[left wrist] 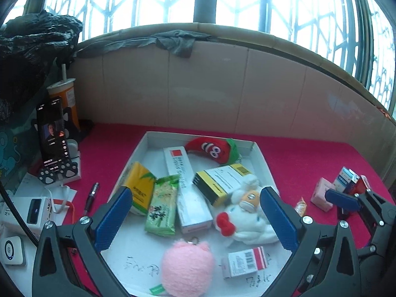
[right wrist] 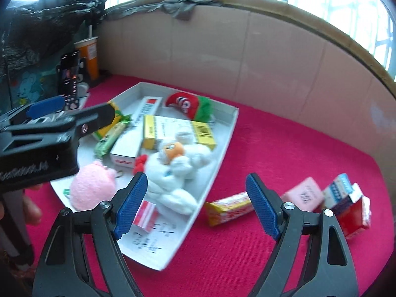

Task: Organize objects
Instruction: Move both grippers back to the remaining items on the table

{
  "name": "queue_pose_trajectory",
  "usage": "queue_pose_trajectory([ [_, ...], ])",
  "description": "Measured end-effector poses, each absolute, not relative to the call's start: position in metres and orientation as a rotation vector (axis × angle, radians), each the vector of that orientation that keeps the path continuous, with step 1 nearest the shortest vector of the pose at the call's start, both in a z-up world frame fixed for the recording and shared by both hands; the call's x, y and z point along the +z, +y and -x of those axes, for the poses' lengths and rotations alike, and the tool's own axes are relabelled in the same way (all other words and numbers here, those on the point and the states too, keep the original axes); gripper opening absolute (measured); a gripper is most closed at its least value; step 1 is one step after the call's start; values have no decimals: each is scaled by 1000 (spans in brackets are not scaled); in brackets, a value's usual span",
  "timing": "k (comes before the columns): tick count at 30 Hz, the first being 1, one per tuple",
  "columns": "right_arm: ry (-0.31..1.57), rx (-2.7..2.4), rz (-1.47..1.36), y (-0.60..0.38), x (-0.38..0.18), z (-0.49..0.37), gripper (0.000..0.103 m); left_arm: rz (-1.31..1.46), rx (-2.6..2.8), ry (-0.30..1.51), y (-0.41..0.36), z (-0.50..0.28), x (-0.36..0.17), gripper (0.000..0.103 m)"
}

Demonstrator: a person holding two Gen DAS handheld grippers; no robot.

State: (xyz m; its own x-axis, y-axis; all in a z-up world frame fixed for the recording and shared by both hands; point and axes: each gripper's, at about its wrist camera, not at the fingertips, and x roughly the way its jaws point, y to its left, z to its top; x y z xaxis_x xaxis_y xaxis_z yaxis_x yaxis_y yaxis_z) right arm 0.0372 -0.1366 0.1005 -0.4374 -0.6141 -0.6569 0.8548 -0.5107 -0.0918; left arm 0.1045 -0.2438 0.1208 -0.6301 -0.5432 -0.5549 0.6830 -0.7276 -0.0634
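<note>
Both the left gripper (left wrist: pixel 195 214) and the right gripper (right wrist: pixel 196 204) stand wide open and empty, probably because the white tray (right wrist: pixel 222 136) already holds most items, while the yellow snack packet (right wrist: pixel 229 208) lies just ahead between the right gripper's fingers.

My left wrist view looks down close over the white tray (left wrist: pixel 259 158) toward the window, my right wrist view from its right, both sharing tray (right wrist: pixel 222 136) and red desk (right wrist: pixel 284 148).
</note>
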Motion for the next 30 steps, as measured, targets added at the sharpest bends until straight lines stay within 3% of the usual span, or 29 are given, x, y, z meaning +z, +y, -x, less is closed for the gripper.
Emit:
queue_pose_trajectory([
  [22, 416, -2155, -758, -71, 101, 5, 83, -804, -2443, 239, -185, -61, 117, 103],
  [30, 257, -2325, -794, 6, 109, 52, 83, -904, -2520, 182, -157, -38, 109, 103],
])
